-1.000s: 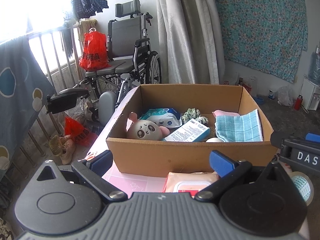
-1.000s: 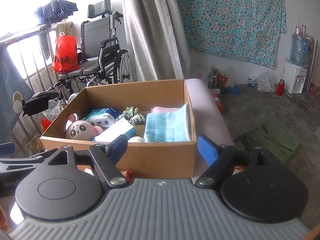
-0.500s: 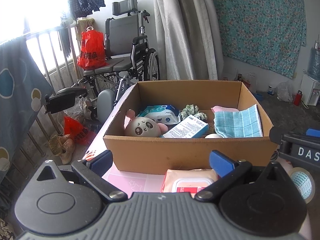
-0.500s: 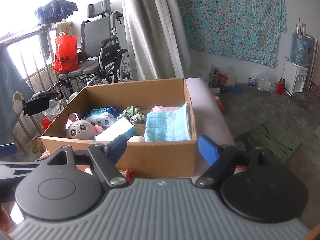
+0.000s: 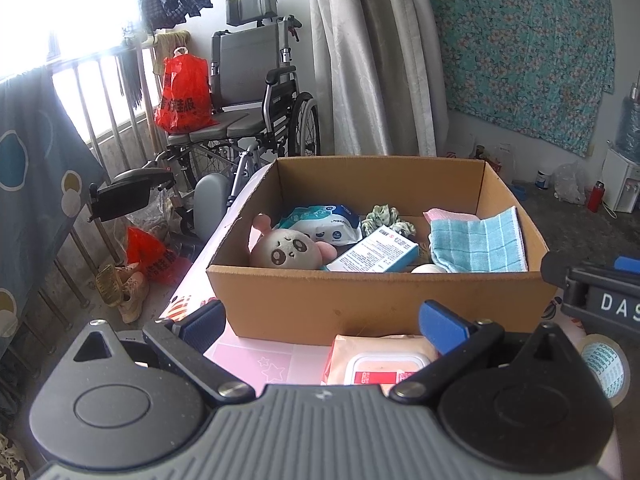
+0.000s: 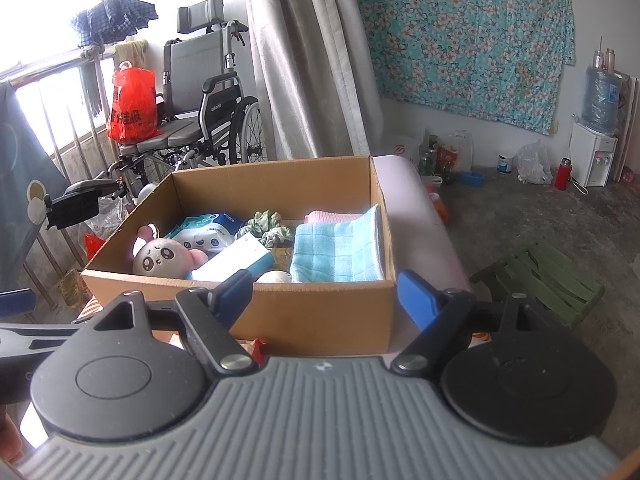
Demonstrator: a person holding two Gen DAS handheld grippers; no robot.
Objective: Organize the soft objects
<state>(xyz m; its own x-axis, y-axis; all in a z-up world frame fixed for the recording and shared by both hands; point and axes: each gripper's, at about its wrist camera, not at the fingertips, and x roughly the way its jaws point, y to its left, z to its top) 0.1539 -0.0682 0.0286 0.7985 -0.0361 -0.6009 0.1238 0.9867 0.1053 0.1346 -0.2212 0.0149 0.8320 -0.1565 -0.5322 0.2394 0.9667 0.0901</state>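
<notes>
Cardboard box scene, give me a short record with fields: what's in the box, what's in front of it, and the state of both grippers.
container: cardboard box, open top
inside: plush toy, wipes pack, scrunchie, blue cloth, pink cloth, small carton
in front of the box: pink wipes pack
left gripper: open, empty
right gripper: open, empty

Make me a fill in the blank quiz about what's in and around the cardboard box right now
1. The plush toy lies inside the cardboard ____.
2. The folded blue cloth leans on the box's ____ wall.
3. The wipes pack on the pink mat lies ____ the box.
4. Both the left gripper and right gripper are ____.

Answers: box; right; outside; open
</notes>
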